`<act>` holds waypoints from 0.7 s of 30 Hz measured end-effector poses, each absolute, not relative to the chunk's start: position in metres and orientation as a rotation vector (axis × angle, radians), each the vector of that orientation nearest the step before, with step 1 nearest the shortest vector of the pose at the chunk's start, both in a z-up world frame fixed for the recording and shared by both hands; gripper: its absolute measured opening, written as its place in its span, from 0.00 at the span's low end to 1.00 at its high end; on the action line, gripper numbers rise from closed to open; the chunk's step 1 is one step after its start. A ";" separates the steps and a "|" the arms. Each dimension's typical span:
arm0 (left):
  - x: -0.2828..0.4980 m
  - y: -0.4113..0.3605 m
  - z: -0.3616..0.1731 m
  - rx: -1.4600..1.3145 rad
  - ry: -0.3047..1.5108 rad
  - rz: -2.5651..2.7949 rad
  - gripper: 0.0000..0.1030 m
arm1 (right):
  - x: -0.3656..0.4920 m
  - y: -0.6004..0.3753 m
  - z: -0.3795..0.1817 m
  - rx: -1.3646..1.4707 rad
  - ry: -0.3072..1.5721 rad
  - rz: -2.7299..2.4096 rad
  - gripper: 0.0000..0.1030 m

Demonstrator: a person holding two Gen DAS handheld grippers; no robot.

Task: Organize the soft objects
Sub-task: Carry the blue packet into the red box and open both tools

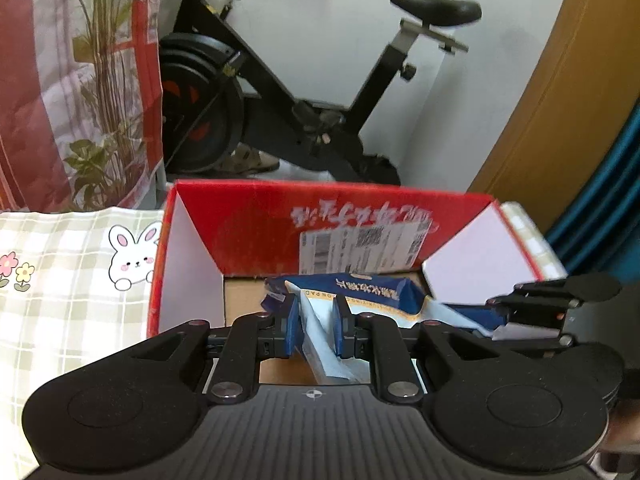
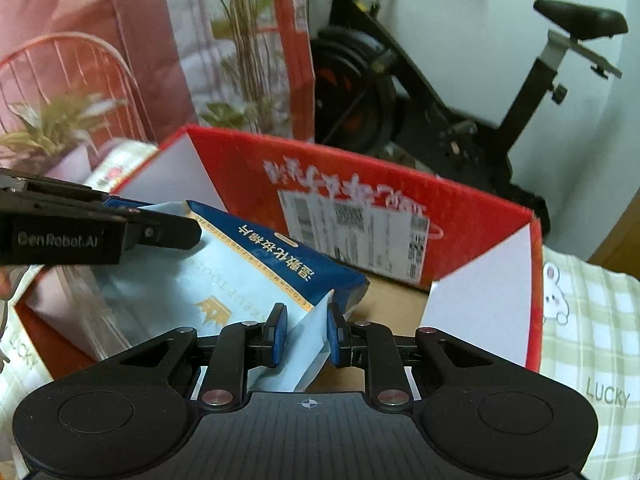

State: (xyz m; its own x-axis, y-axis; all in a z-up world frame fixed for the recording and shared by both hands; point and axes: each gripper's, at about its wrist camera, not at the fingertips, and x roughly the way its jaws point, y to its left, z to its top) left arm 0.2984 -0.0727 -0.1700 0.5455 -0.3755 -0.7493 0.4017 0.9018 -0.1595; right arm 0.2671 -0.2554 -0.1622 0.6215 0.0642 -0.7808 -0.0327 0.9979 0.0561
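A soft blue and pale-blue cotton pad pack (image 2: 240,268) hangs over the open red cardboard box (image 2: 240,160); it also shows in the left wrist view (image 1: 372,294). My left gripper (image 1: 316,328) is shut on one end of the pack, over the box (image 1: 248,216). My right gripper (image 2: 306,334) is shut on the other end. The left gripper also shows at the left of the right wrist view (image 2: 168,232). The right gripper shows at the right of the left wrist view (image 1: 532,308).
The box stands on a green checked cloth with a rabbit print (image 1: 80,264), which also shows in the right wrist view (image 2: 588,320). A black exercise bike (image 1: 300,92) stands behind. Plants (image 1: 104,80) and a red patterned bag are at the left. A wooden panel (image 1: 552,92) is at the right.
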 end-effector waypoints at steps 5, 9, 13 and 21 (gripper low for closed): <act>0.293 -0.072 -0.179 0.119 0.924 -0.434 0.24 | 0.268 -0.256 -0.166 0.025 0.951 0.056 0.27; 0.287 -0.068 -0.170 0.167 0.921 -0.409 0.37 | 0.261 -0.251 -0.163 0.006 0.975 0.067 0.29; 0.273 -0.060 -0.153 0.151 0.895 -0.421 0.39 | 0.245 -0.250 -0.152 0.035 0.941 0.071 0.29; 0.217 -0.041 -0.116 0.112 0.827 -0.450 0.39 | 0.194 -0.235 -0.117 0.039 0.832 0.066 0.29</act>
State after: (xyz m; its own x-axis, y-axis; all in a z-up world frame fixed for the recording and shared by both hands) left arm 0.2167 -0.0407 -0.1157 0.5890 -0.3422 -0.7321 0.4284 0.9004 -0.0763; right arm 0.1943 -0.2355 -0.1168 0.6717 0.0741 -0.7371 -0.0434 0.9972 0.0608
